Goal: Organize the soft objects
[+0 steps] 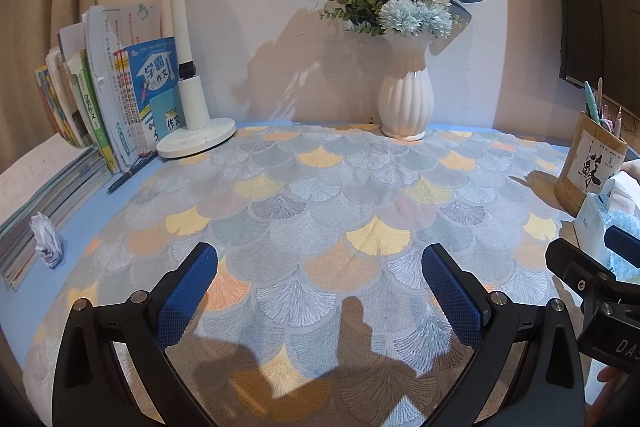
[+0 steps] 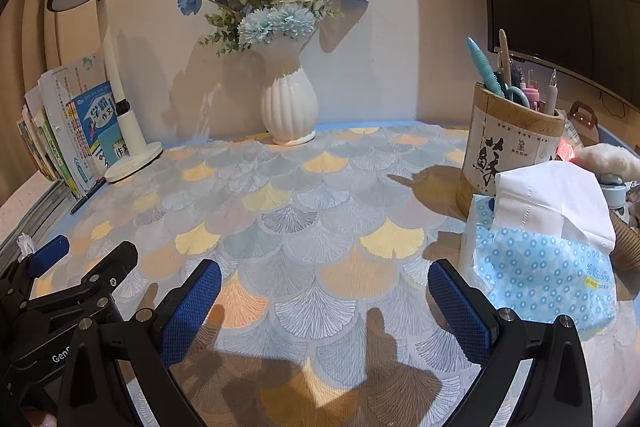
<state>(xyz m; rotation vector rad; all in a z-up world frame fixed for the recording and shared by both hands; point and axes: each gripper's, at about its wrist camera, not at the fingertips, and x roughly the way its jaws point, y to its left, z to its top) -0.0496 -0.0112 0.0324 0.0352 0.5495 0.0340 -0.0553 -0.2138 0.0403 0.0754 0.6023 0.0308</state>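
A fan-patterned cloth (image 1: 320,195) covers the table; it also shows in the right wrist view (image 2: 320,211). My left gripper (image 1: 320,263) is open and empty above it. My right gripper (image 2: 324,279) is open and empty, just left of a blue-flowered tissue pack (image 2: 548,267) with a white tissue sticking up. The pack also shows at the right edge of the left wrist view (image 1: 600,223). A crumpled paper ball (image 1: 48,239) lies at the left on the blue table edge. A white fluffy thing (image 2: 608,159) lies behind the pack.
A white vase of blue flowers (image 1: 406,103) stands at the back. A white desk lamp (image 1: 192,99) and upright books (image 1: 120,95) are at the back left, with a pen (image 1: 128,177) beside them. A bamboo pen holder (image 2: 508,143) stands at the right.
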